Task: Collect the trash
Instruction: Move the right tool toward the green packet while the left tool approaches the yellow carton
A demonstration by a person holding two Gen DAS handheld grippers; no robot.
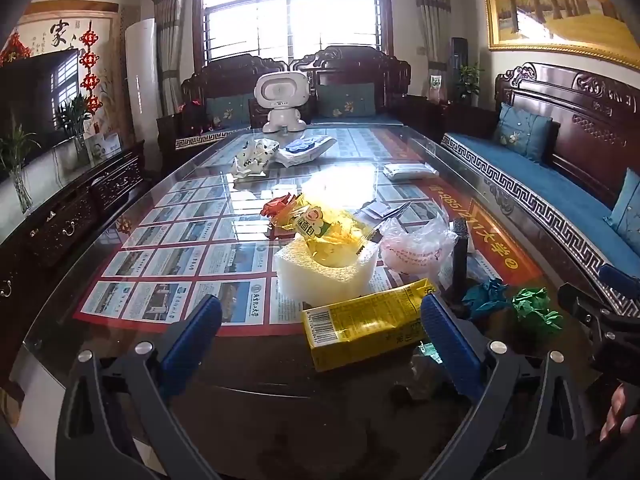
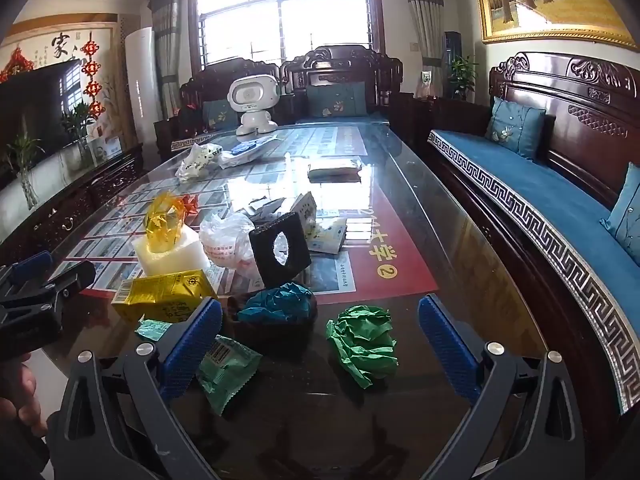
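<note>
Left gripper (image 1: 320, 328): jaws spread wide, nothing between the blue pads; it hangs above the near end of the glass tabletop (image 1: 168, 360), the right-hand pad in front of the yellow carton.
Right gripper (image 2: 320, 336): jaws spread wide, pinching nothing; the crumpled green paper (image 2: 363, 344) lies on the glass between its pads.
Yellow carton (image 1: 360, 328): flattened, lying on the glass near the table's front edge, barcode panel at its left end; the small print is too fine to read.
Green wrapper (image 2: 226, 372): flat on the glass just beside the right gripper's left-hand pad, with a barcode; text unreadable.
Teal paper wad (image 2: 280, 304): crumpled, just behind the green paper, in front of the black foam square (image 2: 280, 248), which stands tilted and has an oval hole.
White foam block (image 1: 324, 272): behind the carton, with a yellow snack bag (image 1: 328, 228) on top; its label shows "面包".
Plastic bag (image 1: 416, 248): translucent, red printing, illegible.
Poster under the glass: red banner reading "985/211大学" (image 1: 472, 224).
Wall scroll: large character "家" (image 1: 59, 34).
White toy robot (image 1: 282, 100): at the table's far end.
</note>
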